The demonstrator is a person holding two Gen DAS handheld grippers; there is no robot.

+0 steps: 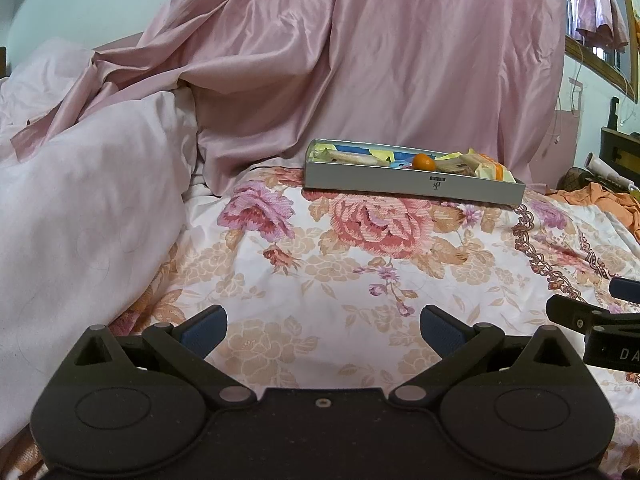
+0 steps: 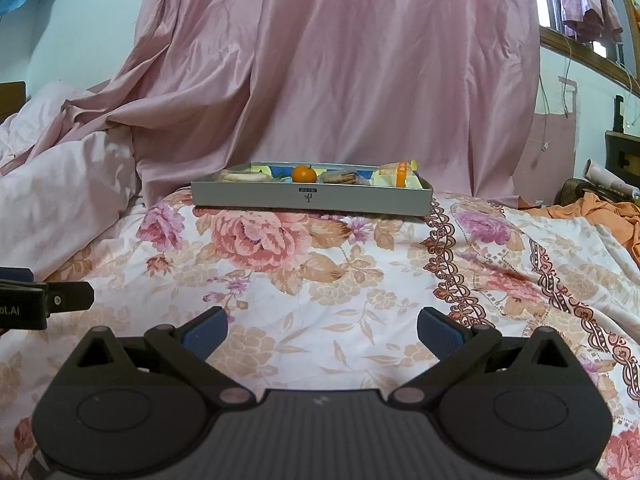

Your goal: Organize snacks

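Snacks low in grey tray (image 2: 312,199) half hidden by its wall, wrappers unreadable

Small dark logo on grey tray (image 2: 312,199) front wall, "ot.AI" on left tool (image 2: 24,306), "DA" on right tool (image 1: 616,354)

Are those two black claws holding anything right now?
No. The left gripper and right gripper are both open and empty above the floral bedspread; the grey snack tray sits untouched ahead.
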